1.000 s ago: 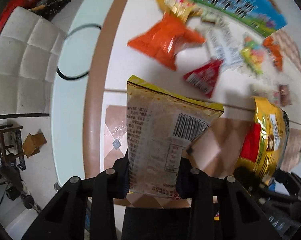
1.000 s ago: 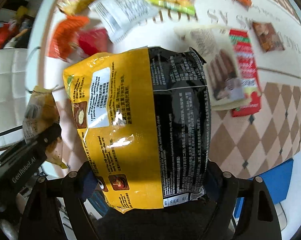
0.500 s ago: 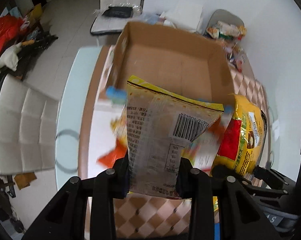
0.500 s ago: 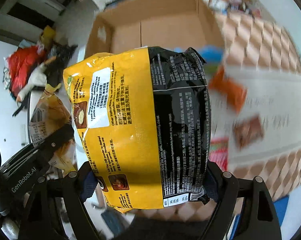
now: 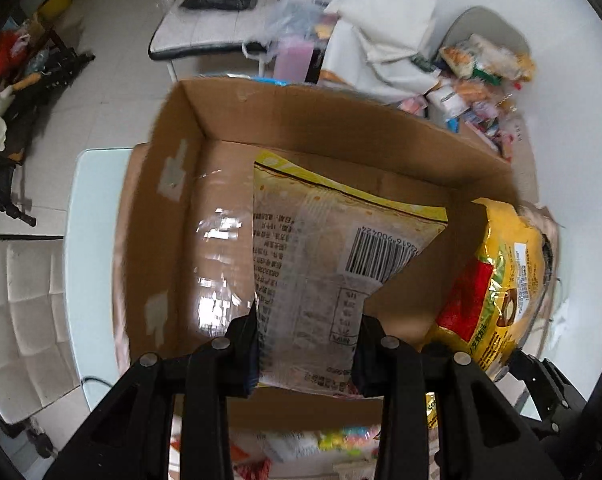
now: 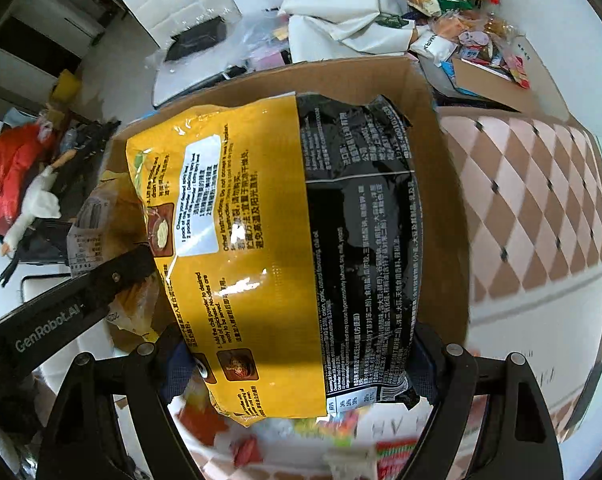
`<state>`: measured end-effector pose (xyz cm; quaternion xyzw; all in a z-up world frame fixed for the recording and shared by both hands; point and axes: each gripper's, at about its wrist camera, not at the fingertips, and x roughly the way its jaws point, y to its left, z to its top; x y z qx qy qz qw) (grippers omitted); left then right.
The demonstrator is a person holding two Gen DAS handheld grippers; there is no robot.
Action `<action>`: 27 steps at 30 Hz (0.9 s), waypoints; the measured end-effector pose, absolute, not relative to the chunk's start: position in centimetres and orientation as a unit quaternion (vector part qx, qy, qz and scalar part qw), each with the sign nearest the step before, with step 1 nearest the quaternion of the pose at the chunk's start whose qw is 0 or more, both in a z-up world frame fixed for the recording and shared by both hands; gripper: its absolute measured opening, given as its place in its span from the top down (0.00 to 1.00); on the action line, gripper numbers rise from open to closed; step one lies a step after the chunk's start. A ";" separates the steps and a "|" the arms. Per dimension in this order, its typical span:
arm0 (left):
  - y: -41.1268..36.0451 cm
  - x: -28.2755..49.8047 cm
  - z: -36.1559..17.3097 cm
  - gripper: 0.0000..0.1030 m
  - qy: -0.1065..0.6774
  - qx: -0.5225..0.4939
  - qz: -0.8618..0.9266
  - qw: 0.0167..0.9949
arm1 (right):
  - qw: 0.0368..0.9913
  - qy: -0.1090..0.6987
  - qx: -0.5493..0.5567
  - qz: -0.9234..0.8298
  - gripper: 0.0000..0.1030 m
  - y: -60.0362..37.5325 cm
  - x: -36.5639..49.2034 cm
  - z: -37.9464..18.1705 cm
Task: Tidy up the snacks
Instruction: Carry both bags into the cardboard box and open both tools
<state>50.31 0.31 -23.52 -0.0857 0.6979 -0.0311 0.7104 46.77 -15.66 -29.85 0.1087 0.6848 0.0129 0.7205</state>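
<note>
**Two packets poised over the box**

Left wrist: the left gripper (image 5: 307, 354) clamps the pale snack packet (image 5: 321, 264) above the cardboard box (image 5: 173, 208); lower before letting go.

Right wrist: the right gripper (image 6: 301, 364) squeezes the yellow-black noodle bag (image 6: 285, 240) over the same box; release it beside the packet, not on top.

- left gripper (image 5: 305, 354) is all matte black plastic, two chunky fingers on angled link bars with round silver screws at the joints
- right gripper (image 6: 297, 364) looks the same, dark blue pads (image 6: 423, 366) inside, white "GenRobot.AI" lettering on the left one's side
</note>
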 end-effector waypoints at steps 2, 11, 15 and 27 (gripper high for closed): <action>0.2 51.7 -25.5 0.70 0.708 -0.079 -0.027 0.701 | 0.712 0.694 0.106 0.008 0.15 -15.6 49.4 -32.1; -0.1 54.2 -31.3 0.70 0.740 -0.080 -0.017 0.668 | 0.682 0.725 0.095 -0.011 0.15 -15.3 54.8 -40.0; -0.7 54.5 -32.0 0.70 0.741 -0.077 -0.020 0.666 | 0.676 0.730 0.095 -0.012 0.15 -15.4 55.0 -41.0; -1.0 54.2 -31.9 0.43 0.740 -0.054 -0.017 0.671 | 0.669 0.737 0.095 -0.003 0.09 -16.5 55.0 -42.0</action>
